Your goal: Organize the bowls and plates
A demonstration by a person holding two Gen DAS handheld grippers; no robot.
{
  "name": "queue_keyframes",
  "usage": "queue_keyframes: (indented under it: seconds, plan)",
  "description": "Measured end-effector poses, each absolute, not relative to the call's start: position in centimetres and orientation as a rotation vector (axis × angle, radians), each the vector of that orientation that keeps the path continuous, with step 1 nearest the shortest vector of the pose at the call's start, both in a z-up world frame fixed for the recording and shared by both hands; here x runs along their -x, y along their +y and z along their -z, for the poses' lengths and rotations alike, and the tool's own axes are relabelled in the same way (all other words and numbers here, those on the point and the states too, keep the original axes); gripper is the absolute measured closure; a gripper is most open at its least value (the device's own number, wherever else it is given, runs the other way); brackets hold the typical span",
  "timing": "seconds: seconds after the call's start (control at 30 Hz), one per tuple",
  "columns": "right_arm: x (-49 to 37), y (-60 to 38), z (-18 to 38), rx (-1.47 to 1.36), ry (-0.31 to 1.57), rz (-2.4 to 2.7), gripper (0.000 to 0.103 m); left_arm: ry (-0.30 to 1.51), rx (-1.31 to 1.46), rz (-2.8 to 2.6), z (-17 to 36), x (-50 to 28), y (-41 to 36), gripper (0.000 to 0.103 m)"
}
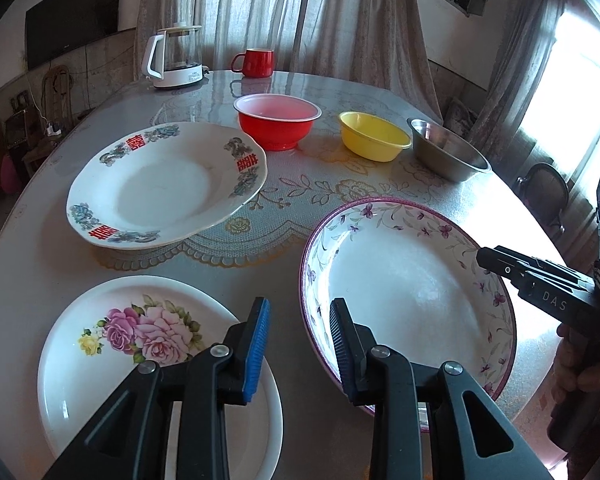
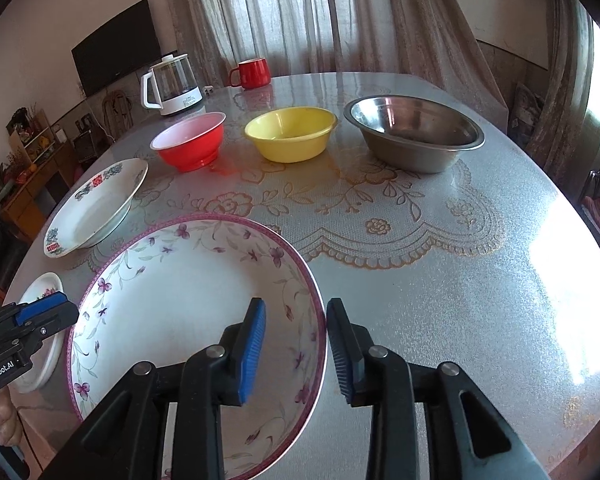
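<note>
The counter [image 2: 440, 280] carries three plates and three bowls. The purple-rimmed plate [image 2: 196, 320] lies nearest, directly below both tools. The rose plate [image 1: 140, 356] sits to its left, and the plate with red characters [image 1: 164, 184] lies farther back on the left, one edge raised off the surface. The red bowl [image 2: 190, 142], yellow bowl [image 2: 290, 134] and steel bowl [image 2: 414, 136] stand in a row at the rear, apart from one another. A kettle [image 2: 172, 84] and a red mug [image 2: 252, 72] stand behind them and appear to be no part of the task.

The left tool [image 1: 300, 344] is spread, nothing between its pads, above the gap between the rose plate and the purple-rimmed plate. The right tool [image 2: 296, 344] is likewise spread and empty; its pads straddle the right rim of the purple-rimmed plate without pressing on it.

Judgement: no stacking is yet visible, so the task looks to be at an early stage. The likely step is a grasp on a plate rim. To do it well, one pad should go under the rim and one over, seated deep before the squeeze. Glazed ware is slick, so the lift should be level and slow. The largest plate is best kept as the base of the pile.
</note>
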State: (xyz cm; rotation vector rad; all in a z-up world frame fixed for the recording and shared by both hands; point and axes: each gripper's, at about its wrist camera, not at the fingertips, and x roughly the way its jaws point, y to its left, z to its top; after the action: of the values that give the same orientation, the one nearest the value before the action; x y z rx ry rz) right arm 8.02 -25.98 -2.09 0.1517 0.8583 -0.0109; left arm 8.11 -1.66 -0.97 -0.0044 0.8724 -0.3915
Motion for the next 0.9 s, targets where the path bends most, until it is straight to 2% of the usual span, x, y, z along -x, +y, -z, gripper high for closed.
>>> queue_keyframes:
  seconds: [0.3, 0.6, 0.9]
  plan:
    - [-8.5, -24.0, 0.8, -0.134, 0.819, -0.032, 0.07, 0.854, 0.056, 0.334, 0.0, -8.7, 0.4, 0.069]
    - [-11.0, -20.0, 0.8, -0.217, 0.846, -0.187, 0.07, 0.85, 0.06, 0.234, -0.2, -9.7, 2.5, 0.068]
    - [-13.1, -15.5, 1.0, -0.186, 0.866, -0.269, 0.069, 0.872, 0.103, 0.152, 0.3, -10.6, 5.4, 0.065]
